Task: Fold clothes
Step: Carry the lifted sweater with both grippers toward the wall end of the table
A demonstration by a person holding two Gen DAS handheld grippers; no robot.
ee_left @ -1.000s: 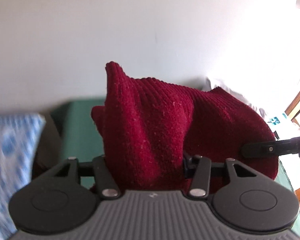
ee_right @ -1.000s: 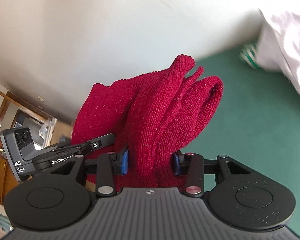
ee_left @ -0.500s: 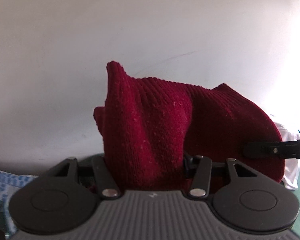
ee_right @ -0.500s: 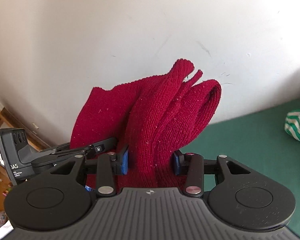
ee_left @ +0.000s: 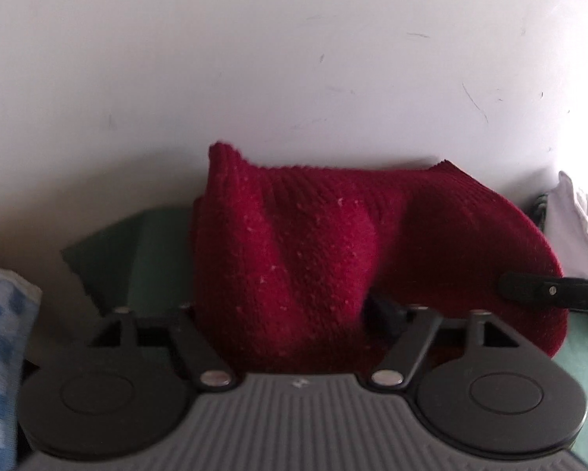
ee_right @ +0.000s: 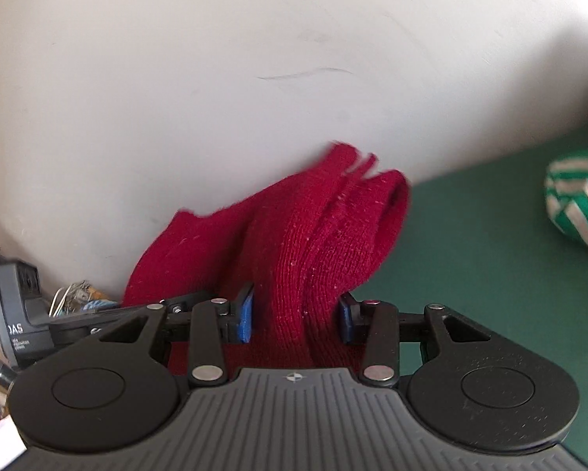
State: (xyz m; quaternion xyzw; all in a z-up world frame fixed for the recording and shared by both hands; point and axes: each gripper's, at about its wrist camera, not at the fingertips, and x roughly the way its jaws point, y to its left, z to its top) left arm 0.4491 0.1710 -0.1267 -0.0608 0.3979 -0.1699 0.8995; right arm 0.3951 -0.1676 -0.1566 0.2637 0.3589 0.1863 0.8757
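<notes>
Now, your grippers and the cloth, placed against the green table cover:

Left gripper (ee_left: 284, 314): you have its two fingers pinching a thick bunch of the red knit garment (ee_left: 294, 251); the cloth fills the gap and hides the fingertips.

Right gripper (ee_right: 295, 316): its blue pads (ee_right: 246, 314) press in on a gathered fold of the same garment (ee_right: 313, 251) from both sides, so it is clamped on the knit.

Garment position: you hold it up above the green table cover (ee_right: 470, 235), in front of the pale wall (ee_left: 294, 59); it spans from one gripper to the other, and the right gripper's finger (ee_left: 545, 290) shows at its far edge in the left wrist view.

Garment material: dark red, ribbed wool-like knit with small pale flecks, soft and bulky, bunched into rounded folds with a pointed corner sticking up.

Table cover: flat, matte green fabric.

Striped cloth (ee_right: 576, 204): green and white, crumpled, lying on the cover to the right of the garment.

White cloth (ee_left: 580, 227): smooth, rumpled, on the cover's right side.

Checked cloth (ee_left: 3, 353): blue and white, beyond the cover's left edge.
</notes>
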